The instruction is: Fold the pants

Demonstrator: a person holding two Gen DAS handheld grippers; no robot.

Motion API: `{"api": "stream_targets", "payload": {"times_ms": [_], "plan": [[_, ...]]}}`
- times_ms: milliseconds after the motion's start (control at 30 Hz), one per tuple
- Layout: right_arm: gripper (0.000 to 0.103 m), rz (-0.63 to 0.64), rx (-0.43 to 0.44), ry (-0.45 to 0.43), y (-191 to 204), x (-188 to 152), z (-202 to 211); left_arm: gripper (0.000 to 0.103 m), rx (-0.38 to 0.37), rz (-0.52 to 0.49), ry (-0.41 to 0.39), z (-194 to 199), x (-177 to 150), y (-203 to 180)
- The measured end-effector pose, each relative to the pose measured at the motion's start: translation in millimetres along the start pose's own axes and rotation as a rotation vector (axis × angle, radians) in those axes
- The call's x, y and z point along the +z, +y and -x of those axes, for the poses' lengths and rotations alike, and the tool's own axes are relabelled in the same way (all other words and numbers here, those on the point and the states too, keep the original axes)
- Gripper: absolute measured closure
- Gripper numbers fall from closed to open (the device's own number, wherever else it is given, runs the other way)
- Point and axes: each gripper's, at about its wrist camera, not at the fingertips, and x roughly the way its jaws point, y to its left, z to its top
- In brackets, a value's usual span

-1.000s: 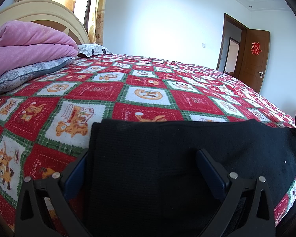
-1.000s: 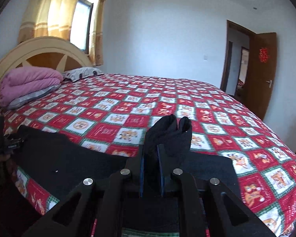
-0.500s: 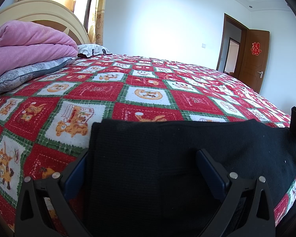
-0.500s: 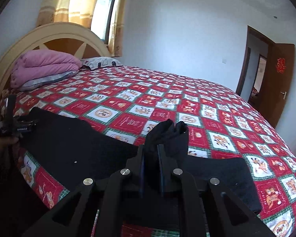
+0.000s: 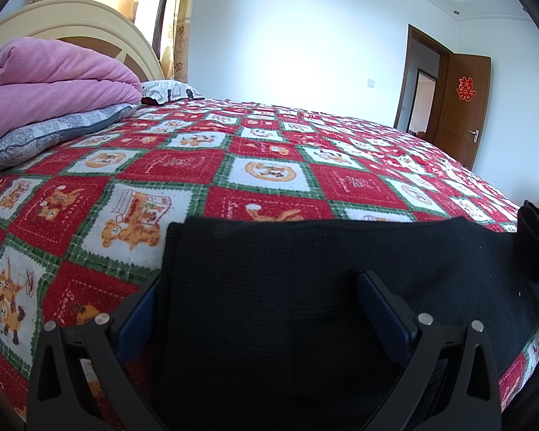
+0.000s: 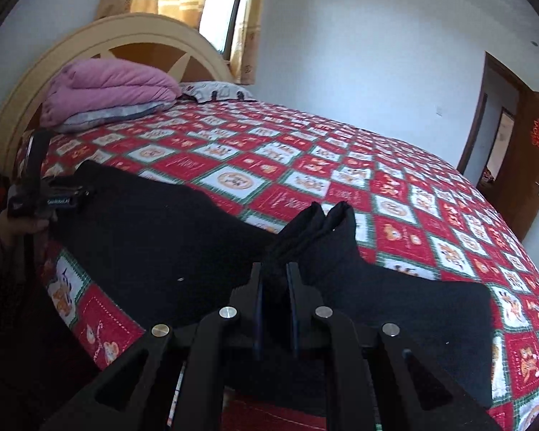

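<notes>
Black pants (image 5: 305,269) lie stretched along the near edge of the red patterned bedspread (image 5: 269,172). My left gripper (image 5: 258,305) stands open at one end of them, its blue-padded fingers (image 5: 140,309) wide apart with the cloth lying between them. In the right wrist view my right gripper (image 6: 276,276) is shut on a bunched end of the pants (image 6: 319,226), lifted above the flat part (image 6: 143,237). That raised end also shows at the right edge of the left wrist view as a dark tuft (image 5: 531,222). A hand holds the left gripper (image 6: 50,197) at the far left.
A folded pink quilt (image 5: 46,86) lies on a grey pillow (image 5: 54,133) by the cream headboard (image 6: 125,32). A second pillow (image 6: 215,91) sits behind. A brown door (image 5: 463,104) stands open at the right. The bed's near edge drops off just below the pants.
My right gripper has carried the pinched pants end leftward and lower, toward the left gripper. The raised cloth has come into the right edge of the left wrist view. The left gripper has kept still.
</notes>
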Motion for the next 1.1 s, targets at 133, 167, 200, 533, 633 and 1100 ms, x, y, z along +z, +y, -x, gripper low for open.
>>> {"api": "stream_targets", "payload": {"times_ms": [133,167,200,533,633,1100], "plan": [[0.091,0.032,0.004,0.066,12,-8,-18,0.000,0.000,0.000,0.000,0,0,0],[0.091,0.036,0.008,0.087,13,-10,-23,0.000,0.000,0.000,-0.001,0,0,0],[0.091,0.038,0.009,0.104,14,-13,-26,0.000,0.000,0.000,-0.001,0,0,0],[0.089,0.155,-0.024,0.135,34,-25,-35,0.000,-0.001,0.000,-0.001,0,0,1],[0.090,0.159,-0.015,0.135,34,-25,-33,0.000,0.000,0.000,-0.001,0,0,1],[0.086,0.264,-0.027,0.118,53,-28,-34,0.000,-0.002,0.007,-0.007,2,0,1]]}}
